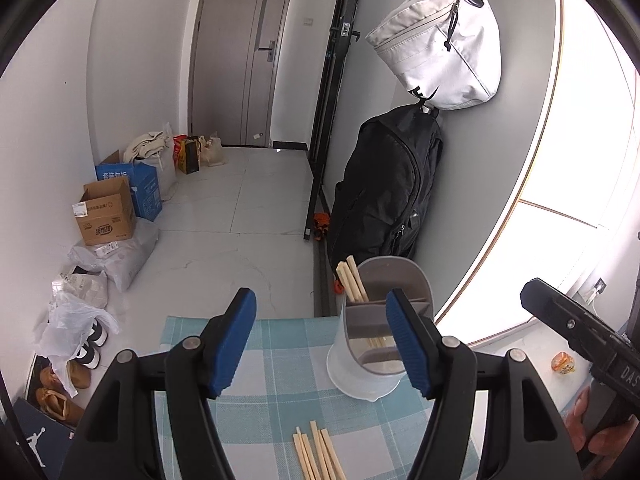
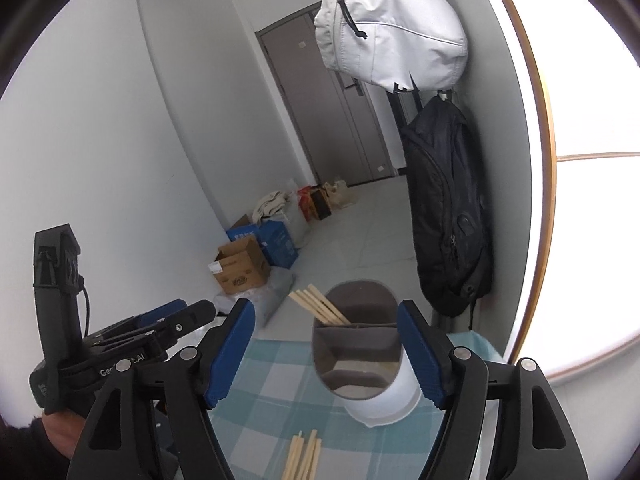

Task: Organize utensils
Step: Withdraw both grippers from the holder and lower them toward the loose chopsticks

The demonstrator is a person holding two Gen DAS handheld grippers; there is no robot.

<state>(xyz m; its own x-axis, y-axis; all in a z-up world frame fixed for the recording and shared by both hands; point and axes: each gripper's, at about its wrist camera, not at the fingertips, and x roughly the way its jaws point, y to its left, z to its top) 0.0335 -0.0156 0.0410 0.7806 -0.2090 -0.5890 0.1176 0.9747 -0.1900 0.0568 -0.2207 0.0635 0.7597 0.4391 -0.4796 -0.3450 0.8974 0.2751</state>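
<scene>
1. Grippers: left gripper (image 1: pixel 322 344) has jaws spread wide, nothing between the blue pads, nothing held. Right gripper (image 2: pixel 326 350) same: wide apart, pads clear of everything.
2. Utensil holder (image 1: pixel 382 300): white cup w/ grey divided insert, standing on the checked tablecloth (image 1: pixel 272 364). From the left wrist cam it sits ahead of the left gripper, just inside its right finger, which overlaps the holder's rim in view; can't tell if they touch. From the right wrist cam, holder (image 2: pixel 360 364) is straight ahead between the fingers, closer to the right one.
3. Chopsticks in holder (image 1: pixel 352 282): a few wooden sticks in the far-left compartment, leaning left, tips above the rim.
4. Loose chopsticks (image 1: pixel 318 456): bundle lying flat on the cloth, below the left gripper's fingertips, nearer the cam than the holder, well apart from it. In the right cam, same bundle (image 2: pixel 304 458) low between the fingers.
5. Bkgd beyond the grippers: black backpack (image 1: pixel 388 180) and white bag (image 1: pixel 440 40) hanging on the wall, cardboard box (image 1: pixel 106 216) on the floor far left.
</scene>
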